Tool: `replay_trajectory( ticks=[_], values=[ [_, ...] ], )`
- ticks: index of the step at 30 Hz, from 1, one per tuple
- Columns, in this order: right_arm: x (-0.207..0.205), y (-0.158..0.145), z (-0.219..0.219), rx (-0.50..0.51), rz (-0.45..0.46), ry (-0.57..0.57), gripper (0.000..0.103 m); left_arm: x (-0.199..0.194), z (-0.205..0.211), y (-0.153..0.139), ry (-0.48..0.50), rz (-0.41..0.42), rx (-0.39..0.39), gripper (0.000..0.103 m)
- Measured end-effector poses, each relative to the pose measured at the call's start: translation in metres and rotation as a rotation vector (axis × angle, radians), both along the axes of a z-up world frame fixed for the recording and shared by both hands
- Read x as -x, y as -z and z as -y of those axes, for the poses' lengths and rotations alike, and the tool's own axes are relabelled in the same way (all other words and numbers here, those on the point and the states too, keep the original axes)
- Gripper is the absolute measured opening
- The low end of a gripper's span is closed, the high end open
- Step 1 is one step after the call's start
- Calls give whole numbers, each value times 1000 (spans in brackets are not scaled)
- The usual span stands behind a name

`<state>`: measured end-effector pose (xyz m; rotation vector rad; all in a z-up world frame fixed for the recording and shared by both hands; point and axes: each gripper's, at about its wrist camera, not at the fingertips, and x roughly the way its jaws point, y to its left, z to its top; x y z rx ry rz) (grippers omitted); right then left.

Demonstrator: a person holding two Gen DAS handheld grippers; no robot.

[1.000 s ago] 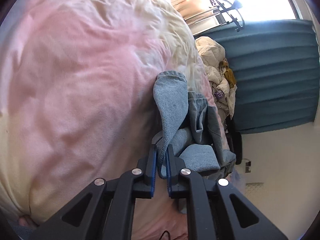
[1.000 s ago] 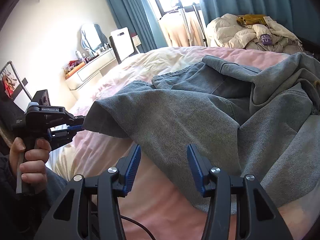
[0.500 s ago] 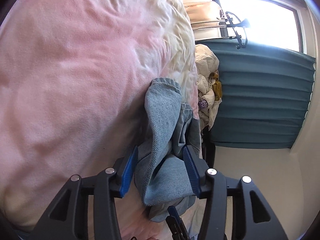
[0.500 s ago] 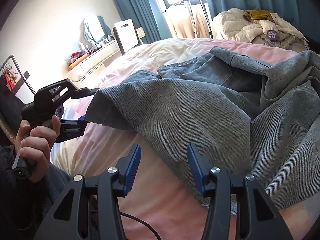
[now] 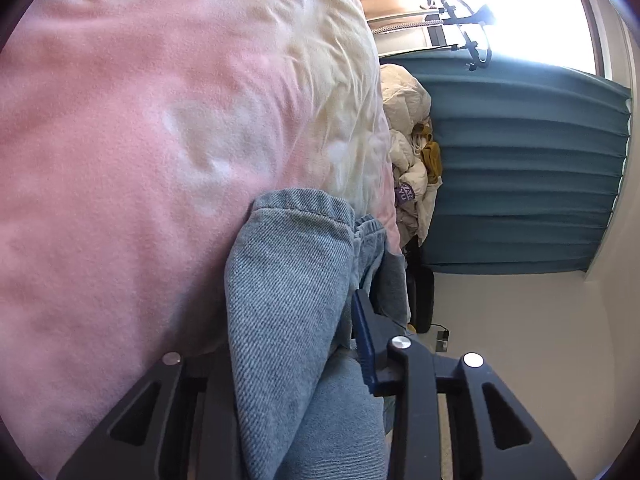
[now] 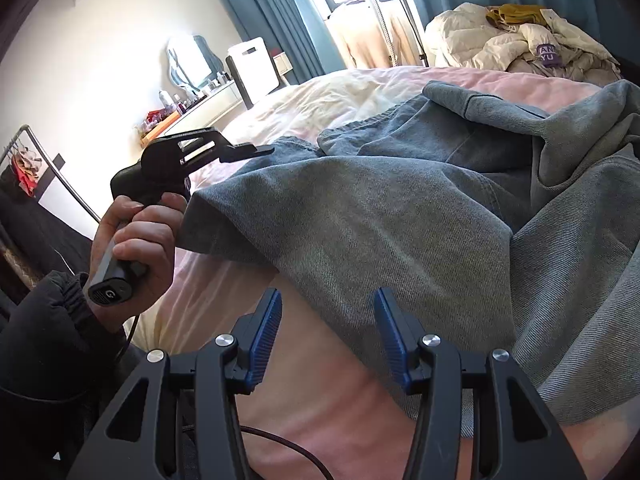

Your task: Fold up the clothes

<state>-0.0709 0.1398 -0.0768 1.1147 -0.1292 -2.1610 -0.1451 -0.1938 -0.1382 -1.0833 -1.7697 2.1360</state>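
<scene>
Grey-blue denim jeans (image 6: pixel 400 208) lie crumpled on a pink and cream duvet (image 6: pixel 320 408). In the left wrist view a thick fold of the jeans (image 5: pixel 288 300) fills my left gripper (image 5: pixel 298 304). Its jaws are closing on that fold; the cloth covers the left finger and touches the right blue pad (image 5: pixel 366 344). The right wrist view shows a hand holding my left gripper (image 6: pixel 256 148) at the jeans' left corner. Just above the duvet my right gripper (image 6: pixel 326 336) stands open at the jeans' near edge, nothing pinched between its pads.
A heap of cream clothes (image 6: pixel 500 40) lies at the bed's far end by teal curtains (image 5: pixel 520 180). A dressing table with a mirror (image 6: pixel 188 64), a chair (image 6: pixel 252 64) and a garment rack (image 6: pixel 384 12) stand beyond the bed. A cable (image 6: pixel 288 452) trails below my right gripper.
My left gripper let go of the jeans' thin edge, opened, slid forward along the cloth and closed in on a thicker fold. The right gripper stayed put and open.
</scene>
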Motion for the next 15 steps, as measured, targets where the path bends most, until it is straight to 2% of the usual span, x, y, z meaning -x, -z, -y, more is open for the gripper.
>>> replay_trajectory(
  ticks=[1,4,10,15],
  values=[
    [2,1,-1,1,4,5,49,-3,3,-4,-20,-10,16,9],
    [5,2,-3,9,12,15,49,-15,12,-19,-74,-56,70,4],
    [3,2,-2,-4,-5,18,49,-39,26,-53,-168,-124,180,3],
    [2,-2,-6,11,-12,31,49,-68,57,-79,-299,-185,192,3]
  ],
)
